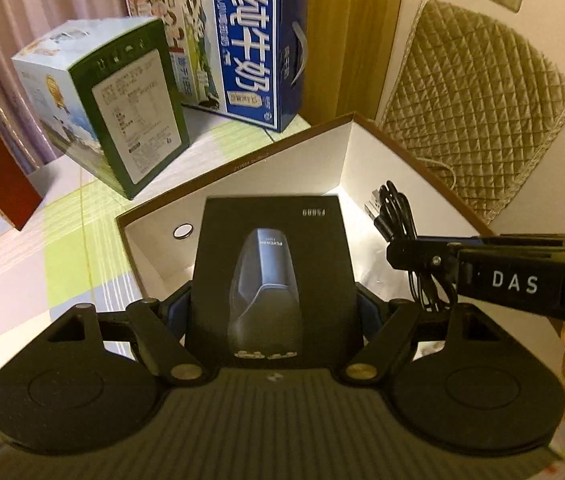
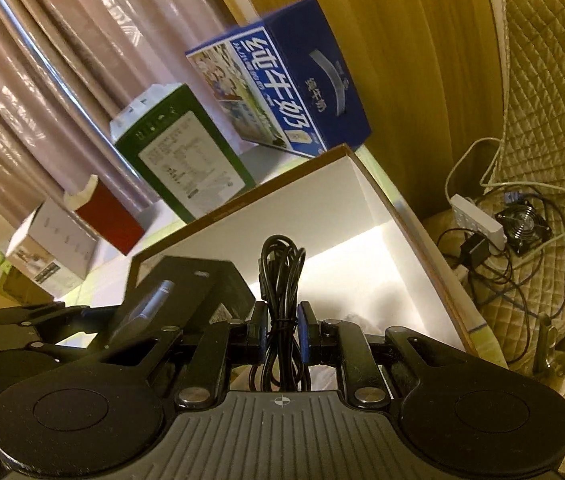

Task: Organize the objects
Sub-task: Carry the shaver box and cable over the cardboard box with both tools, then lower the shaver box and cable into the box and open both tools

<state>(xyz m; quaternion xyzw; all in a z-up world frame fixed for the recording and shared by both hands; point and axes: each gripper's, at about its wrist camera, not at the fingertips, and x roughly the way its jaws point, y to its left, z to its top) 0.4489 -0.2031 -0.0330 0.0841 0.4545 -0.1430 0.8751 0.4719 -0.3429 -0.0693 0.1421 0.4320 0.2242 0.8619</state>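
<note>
My left gripper (image 1: 272, 312) is shut on a black product box (image 1: 272, 256) printed with a shaver, its pads pressing both sides. It holds the box tilted over an open carton with a brown rim and white inside walls (image 1: 346, 152). From the right, my right gripper (image 1: 396, 252) reaches over the same carton. In the right wrist view that gripper (image 2: 282, 334) is shut on a tied coil of black cable (image 2: 282, 272), which hangs upright above the carton's white interior (image 2: 322, 200). The black box (image 2: 202, 292) shows at the left.
A blue milk carton (image 1: 250, 52), a green-and-white carton (image 1: 122, 116) and a red box (image 1: 2, 184) stand behind on the checked cloth (image 1: 62, 240). A quilted cushion (image 1: 474, 108) leans on the wall. A power strip (image 2: 478, 216), a small fan (image 2: 524, 226) and loose wires lie at the right.
</note>
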